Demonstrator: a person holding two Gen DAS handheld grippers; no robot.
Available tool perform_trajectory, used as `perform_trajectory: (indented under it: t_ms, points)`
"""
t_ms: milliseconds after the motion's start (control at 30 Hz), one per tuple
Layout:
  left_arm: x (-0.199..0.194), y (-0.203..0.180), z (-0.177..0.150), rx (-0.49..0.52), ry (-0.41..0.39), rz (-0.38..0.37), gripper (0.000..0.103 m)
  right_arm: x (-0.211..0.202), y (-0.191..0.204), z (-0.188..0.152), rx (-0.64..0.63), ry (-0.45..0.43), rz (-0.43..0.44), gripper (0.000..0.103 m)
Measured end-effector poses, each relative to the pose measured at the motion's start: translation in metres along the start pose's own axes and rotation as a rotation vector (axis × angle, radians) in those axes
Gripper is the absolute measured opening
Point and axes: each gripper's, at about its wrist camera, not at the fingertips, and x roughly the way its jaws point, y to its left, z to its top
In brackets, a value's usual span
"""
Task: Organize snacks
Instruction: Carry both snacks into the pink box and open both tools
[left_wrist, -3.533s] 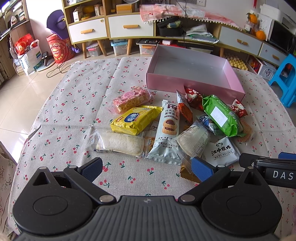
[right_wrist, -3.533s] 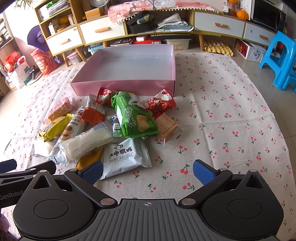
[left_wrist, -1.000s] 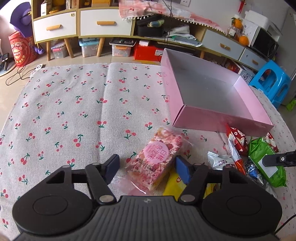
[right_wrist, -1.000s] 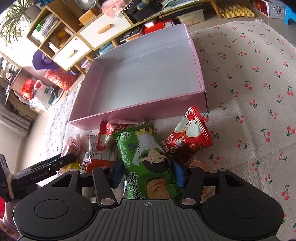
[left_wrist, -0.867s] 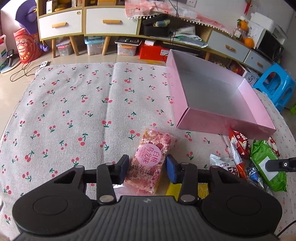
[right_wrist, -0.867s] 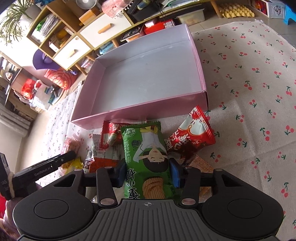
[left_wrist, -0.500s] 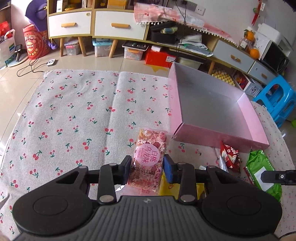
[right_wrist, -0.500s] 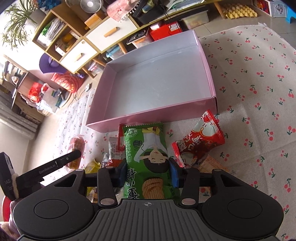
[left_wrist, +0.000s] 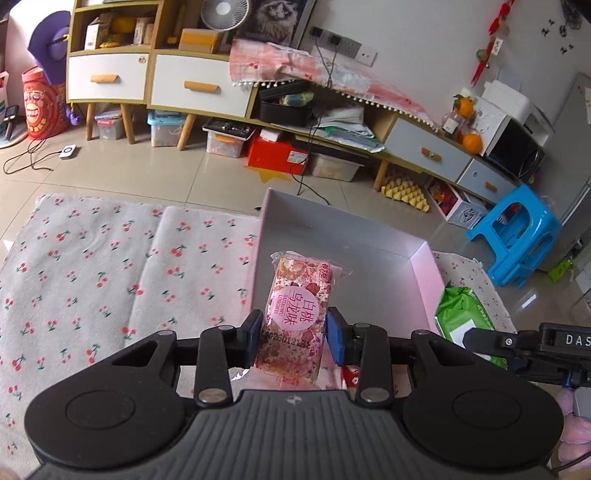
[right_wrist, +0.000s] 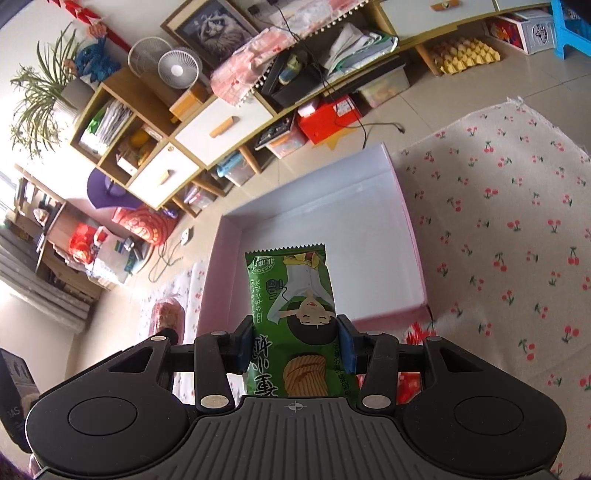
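Observation:
My left gripper (left_wrist: 294, 334) is shut on a pink flowery snack bar (left_wrist: 300, 306), which is lifted and hangs over the near left corner of the open pink box (left_wrist: 428, 273). In the right wrist view my right gripper (right_wrist: 294, 345) is shut on a green chip bag (right_wrist: 291, 306), held up in front of the same pink box (right_wrist: 413, 236), whose inside is bare. The green chip bag (left_wrist: 467, 321) and the other gripper's dark body (left_wrist: 532, 341) show at the right of the left wrist view. The pink snack bar (right_wrist: 168, 314) appears at the left of the right wrist view.
The box sits on a cherry-print cloth (left_wrist: 110, 266) over the table. A red snack packet (right_wrist: 415, 332) lies just under my right gripper's finger. Beyond the table are a low cabinet with drawers (left_wrist: 192, 86), storage bins on the floor and a blue stool (left_wrist: 517, 236).
Both grippers shut on their packets and lifted them off the cloth. They have risen and tilted so the box now sits behind each held packet.

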Motion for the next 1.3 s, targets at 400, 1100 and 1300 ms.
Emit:
perform_trajectory:
  t_ms: [400, 1100, 1300]
  points:
    - [0.075, -0.009, 0.002, 0.115, -0.021, 0.051, 0.032, 0.047, -0.031, 0.027, -0.012, -0.084, 0.004, 0.044]
    - [0.061, -0.021, -0.018, 0.187, 0.087, 0.104, 0.030, 0.070, -0.023, 0.017, -0.164, -0.052, -0.110, 0.045]
    - [0.063, -0.021, -0.017, 0.188, 0.051, 0.102, 0.035, 0.066, -0.020, 0.015, -0.159, -0.043, -0.099, 0.051]
